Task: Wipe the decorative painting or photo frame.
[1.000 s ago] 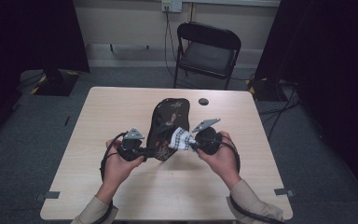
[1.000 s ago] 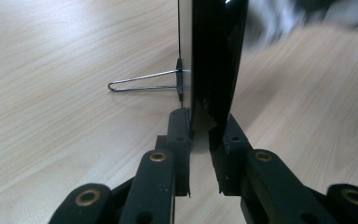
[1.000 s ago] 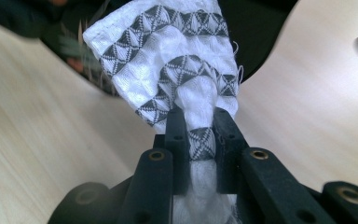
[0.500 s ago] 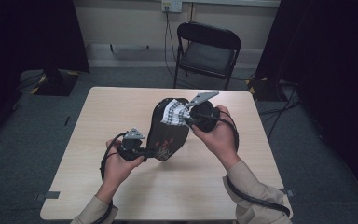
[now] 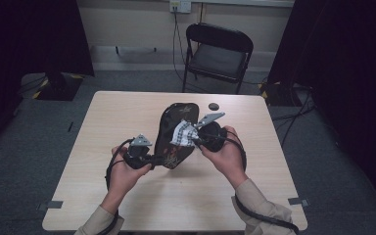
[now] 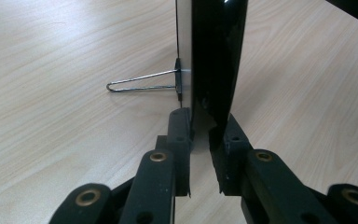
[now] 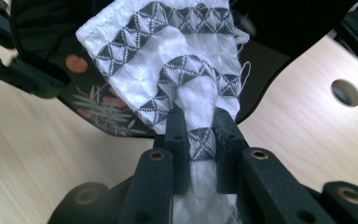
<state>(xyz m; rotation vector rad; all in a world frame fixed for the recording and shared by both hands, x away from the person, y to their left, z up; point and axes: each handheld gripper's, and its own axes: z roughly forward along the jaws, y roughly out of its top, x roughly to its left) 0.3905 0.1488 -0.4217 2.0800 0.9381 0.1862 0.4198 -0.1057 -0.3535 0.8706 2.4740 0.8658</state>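
We worked at the pale wood-grain surface (image 5: 127, 205), with a black folding chair (image 5: 218, 51) beyond its far edge and a small dark round disc (image 5: 214, 105) lying near that edge.

The largest thing in hand was the glossy black oval lacquered tray with painted leaves and reddish blossoms (image 5: 176, 134), which stood tilted up near the middle of the surface. In the left gripper view its thin wire stand (image 6: 142, 83) stuck out from its pale back, the loop resting on the wood.

Our left hand-held gripper (image 5: 149, 159) was clamped on the tray's near edge, both jaws pressing its rim (image 6: 209, 84), and held it steady. Our right hand-held gripper (image 5: 195, 141) was clamped on a bunched white cloth with a grey triangle pattern (image 7: 177, 70), which lay against the tray's decorated face at about mid-height.

We judged the wiping to be well under way: the tray was braced and the cloth was on it, but we could not tell how much of the face was clean, so the lower part and the rim probably remained.

Half a second earlier the cloth had been up near the tray's top; it had since come back down toward the middle, while the left hand-held gripper had kept its place.
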